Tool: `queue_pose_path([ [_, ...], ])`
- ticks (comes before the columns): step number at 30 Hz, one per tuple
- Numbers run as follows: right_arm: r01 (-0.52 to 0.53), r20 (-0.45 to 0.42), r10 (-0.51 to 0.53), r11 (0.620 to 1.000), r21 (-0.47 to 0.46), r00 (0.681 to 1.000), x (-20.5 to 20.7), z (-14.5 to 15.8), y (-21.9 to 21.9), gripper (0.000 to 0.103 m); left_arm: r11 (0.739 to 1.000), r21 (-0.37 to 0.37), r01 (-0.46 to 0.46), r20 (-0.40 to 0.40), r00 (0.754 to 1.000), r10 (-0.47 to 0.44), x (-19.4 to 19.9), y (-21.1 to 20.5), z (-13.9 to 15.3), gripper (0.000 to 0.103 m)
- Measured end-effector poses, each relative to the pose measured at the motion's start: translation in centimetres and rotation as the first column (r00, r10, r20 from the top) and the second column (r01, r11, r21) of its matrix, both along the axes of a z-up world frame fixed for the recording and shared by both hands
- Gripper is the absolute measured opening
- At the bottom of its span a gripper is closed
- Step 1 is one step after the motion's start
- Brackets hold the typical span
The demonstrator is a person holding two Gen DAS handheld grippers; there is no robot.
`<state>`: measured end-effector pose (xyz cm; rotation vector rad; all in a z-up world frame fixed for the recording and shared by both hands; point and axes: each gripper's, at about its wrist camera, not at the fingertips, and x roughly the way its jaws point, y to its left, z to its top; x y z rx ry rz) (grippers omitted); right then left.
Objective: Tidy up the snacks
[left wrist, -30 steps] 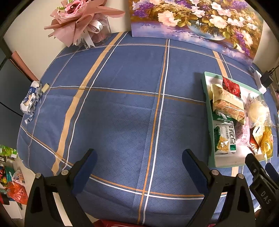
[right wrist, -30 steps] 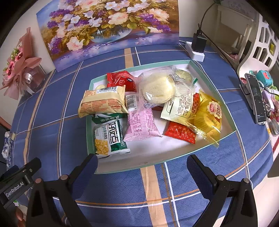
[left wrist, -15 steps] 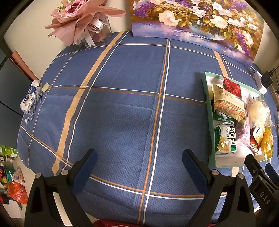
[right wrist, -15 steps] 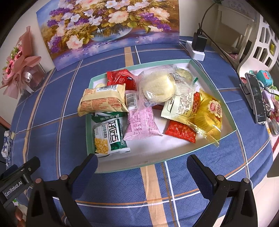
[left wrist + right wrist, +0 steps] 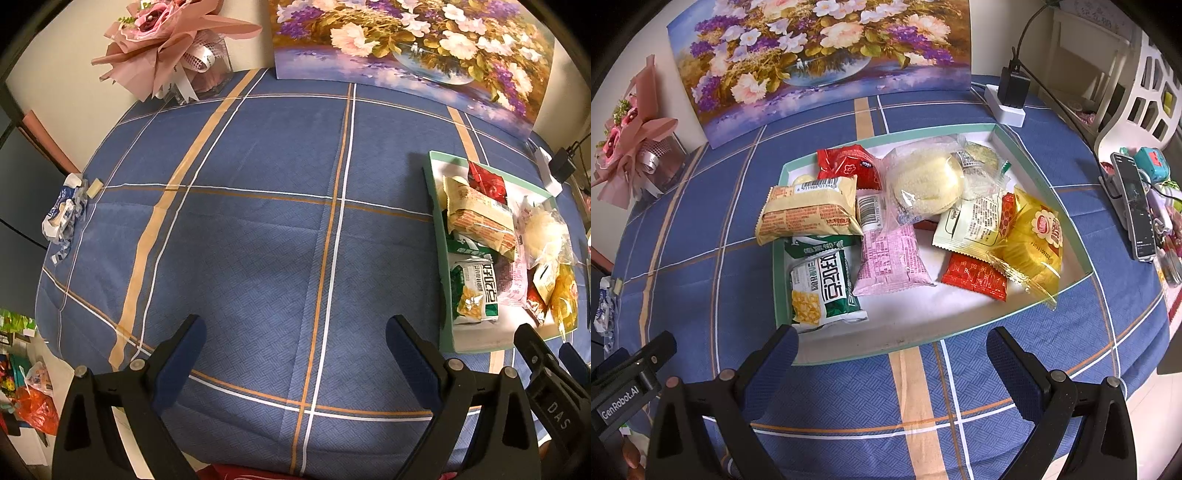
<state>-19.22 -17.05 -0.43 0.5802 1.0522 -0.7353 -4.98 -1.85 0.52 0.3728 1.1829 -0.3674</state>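
Note:
A shallow teal-rimmed tray (image 5: 1067,218) holds several snack packets: a green-and-white corn packet (image 5: 823,291), a tan cake packet (image 5: 809,216), a pink packet (image 5: 890,254), a red packet (image 5: 846,164), a clear-wrapped pale bun (image 5: 925,179) and a yellow packet (image 5: 1036,242). My right gripper (image 5: 892,356) stands open just in front of the tray's near rim, holding nothing. In the left wrist view the tray (image 5: 437,236) lies at the right. My left gripper (image 5: 295,347) is open over bare blue cloth, well left of the tray.
A flower painting (image 5: 823,55) leans against the wall behind the tray. A pink bouquet (image 5: 173,44) stands at the back left. A crumpled wrapper (image 5: 61,218) lies at the table's left edge. A power strip with charger (image 5: 1008,98) and a phone (image 5: 1134,210) lie to the right.
Both views drift very slightly; the tray sits a touch further right in the left wrist view. Both grippers stay open and no snack has moved.

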Motion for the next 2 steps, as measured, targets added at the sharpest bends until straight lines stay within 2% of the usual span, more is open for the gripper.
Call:
queue_pose_path([
  [2,0.000,0.000,0.000,1.000,0.000,1.000,0.00,-0.01,0.02,0.103,1.000,-0.003,0.002,-0.004,1.000,-0.002,-0.04,-0.04,-0.01,0.098],
])
